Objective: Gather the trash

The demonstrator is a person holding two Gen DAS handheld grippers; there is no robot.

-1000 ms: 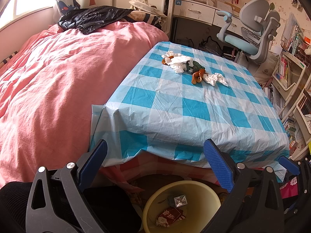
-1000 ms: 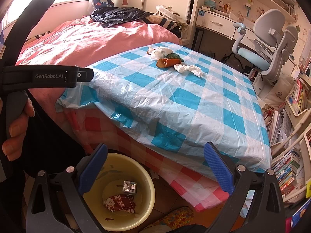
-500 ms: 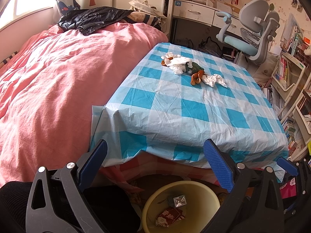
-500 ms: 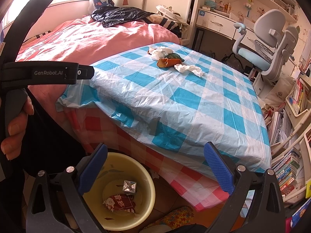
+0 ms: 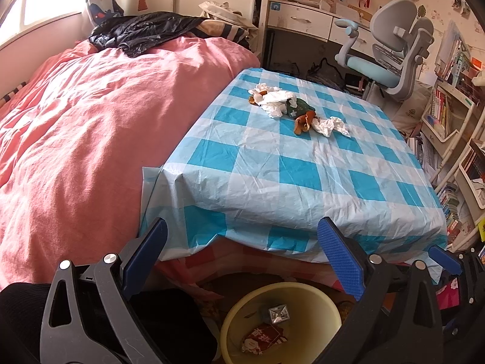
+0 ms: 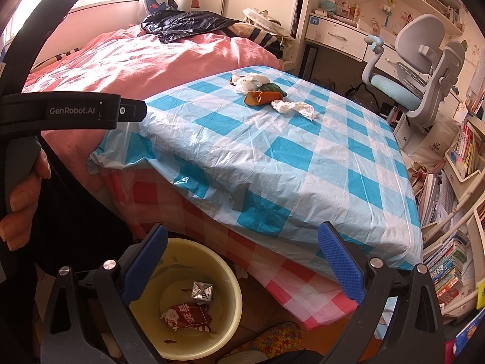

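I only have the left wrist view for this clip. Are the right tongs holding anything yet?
Observer: No. The right tongs are open and empty, near the round pale yellow plastic bin.
Operator: Anything on the floor beside that bin?
Observer: What looks like a flowery multicoloured slipper lies close to its rim.
Operator: How is the left tool held?
Observer: A bare left hand grips its grey handle.

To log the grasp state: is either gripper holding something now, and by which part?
Nothing is held. The left gripper and right gripper are both open and empty.
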